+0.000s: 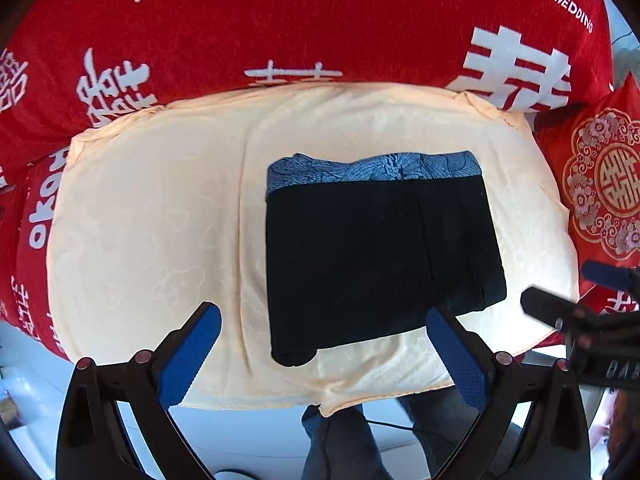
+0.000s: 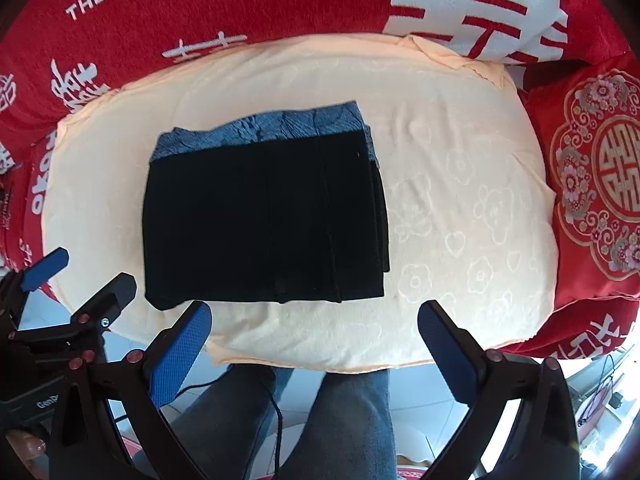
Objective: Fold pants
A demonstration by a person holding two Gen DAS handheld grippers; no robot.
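The black pants point(image 1: 380, 264) lie folded into a compact rectangle on a cream cloth point(image 1: 152, 216), with a blue patterned waistband point(image 1: 372, 172) along the far edge. They also show in the right wrist view point(image 2: 264, 224). My left gripper point(image 1: 320, 344) is open and empty, held above the near edge of the pants. My right gripper point(image 2: 316, 340) is open and empty, near the front edge of the cream cloth point(image 2: 460, 200). The right gripper shows at the right in the left wrist view point(image 1: 576, 292), the left gripper at the left in the right wrist view point(image 2: 80, 276).
A red sofa cover with white lettering point(image 1: 320, 32) lies behind the cloth. A red embroidered cushion point(image 2: 600, 176) sits to the right. The person's legs in jeans point(image 2: 340, 420) and a black cable point(image 2: 276, 408) are below the front edge.
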